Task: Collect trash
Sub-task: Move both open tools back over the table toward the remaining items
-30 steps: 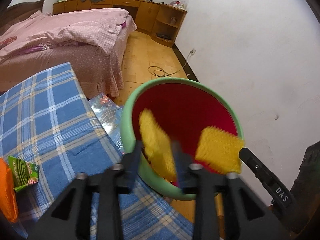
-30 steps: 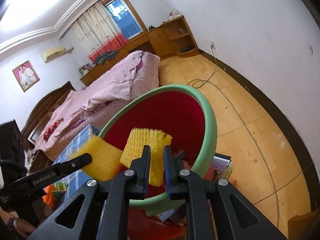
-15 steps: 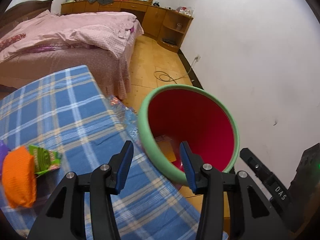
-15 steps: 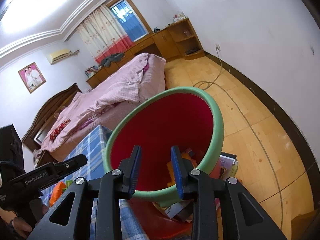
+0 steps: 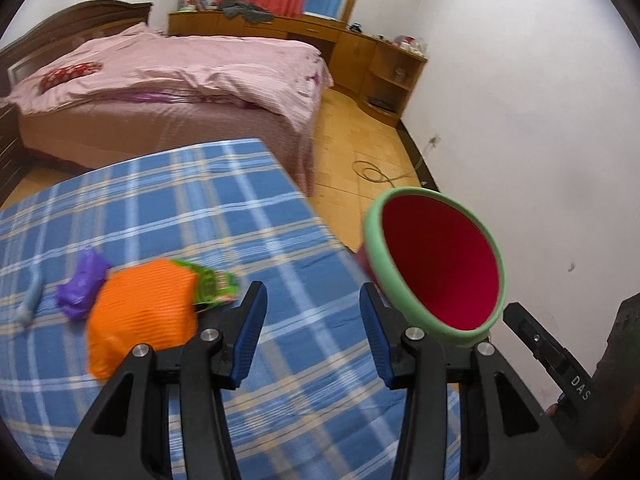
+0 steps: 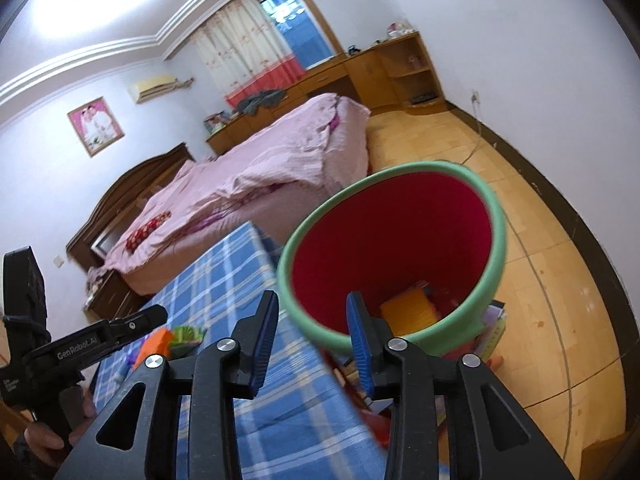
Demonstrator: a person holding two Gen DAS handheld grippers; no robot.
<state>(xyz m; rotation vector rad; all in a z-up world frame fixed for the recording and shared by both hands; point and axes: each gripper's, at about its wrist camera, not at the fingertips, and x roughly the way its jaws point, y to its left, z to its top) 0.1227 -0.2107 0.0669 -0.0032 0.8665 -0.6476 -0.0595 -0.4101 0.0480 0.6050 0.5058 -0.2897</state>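
Both the left gripper (image 5: 310,330) and the right gripper (image 6: 312,334) are held wide apart with nothing between the fingers. Orange trash (image 5: 144,320) is seen at nine o'clock on the checked cloth (image 5: 200,208); the bin (image 5: 440,276) at three o'clock.

the trash bin (image 6: 494,240) is a round tub, deep red inside with a thick pale green rim, standing just off the corner of the blue checked table (image 5: 168,208), its mouth open. down in the bottom of the bin lies a yellow ribbed piece (image 6: 408,312) among other scraps too blurred to name. still on the table, well apart from the bin, sits an orange ribbed wrapper (image 5: 142,316), puffed and crumpled. a green printed packet (image 5: 214,284) pokes out from behind it on the bin side, touching it. on its far side from the bin lies a crumpled purple wrapper (image 5: 82,284), just beside the orange one.
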